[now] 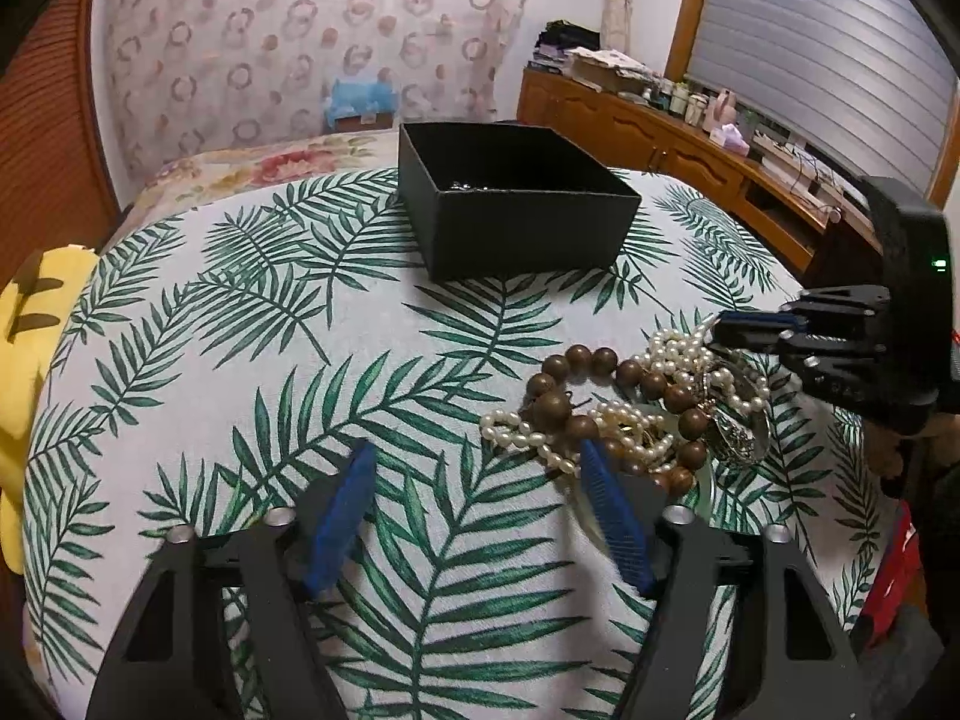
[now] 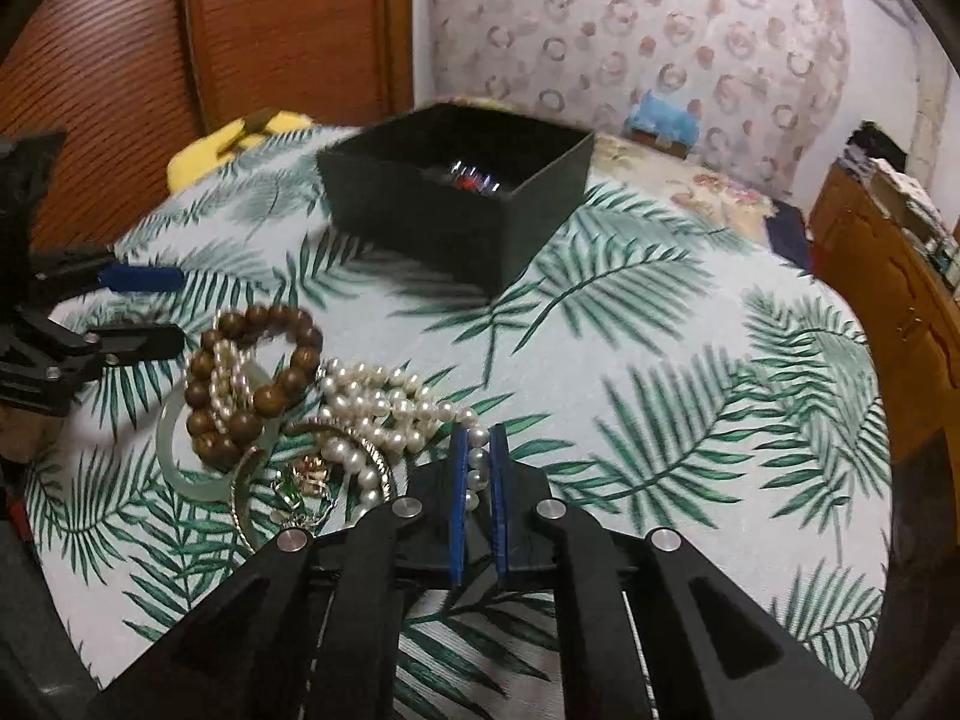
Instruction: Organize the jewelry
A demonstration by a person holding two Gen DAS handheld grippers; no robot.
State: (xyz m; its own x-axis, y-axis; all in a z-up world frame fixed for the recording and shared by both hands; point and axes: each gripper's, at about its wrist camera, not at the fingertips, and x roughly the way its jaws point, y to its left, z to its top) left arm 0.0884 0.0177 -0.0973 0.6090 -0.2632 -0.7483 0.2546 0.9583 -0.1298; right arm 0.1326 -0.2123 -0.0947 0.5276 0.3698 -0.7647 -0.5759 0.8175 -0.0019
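The right gripper had its fingers nearly closed on the pearl strand, whose tail trailed left into the tangled pile. The left gripper gaped empty beside that heap. Lifting slowly would keep the wooden beads from dragging along toward the black box ahead on the tabletop.

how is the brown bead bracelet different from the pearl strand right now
The wooden bead bracelet has large dark brown beads; the pearl strand has small white ones. The bracelet lies free, while the right gripper has its jaws closed on the strand's end. Both sit in one tangled pile.
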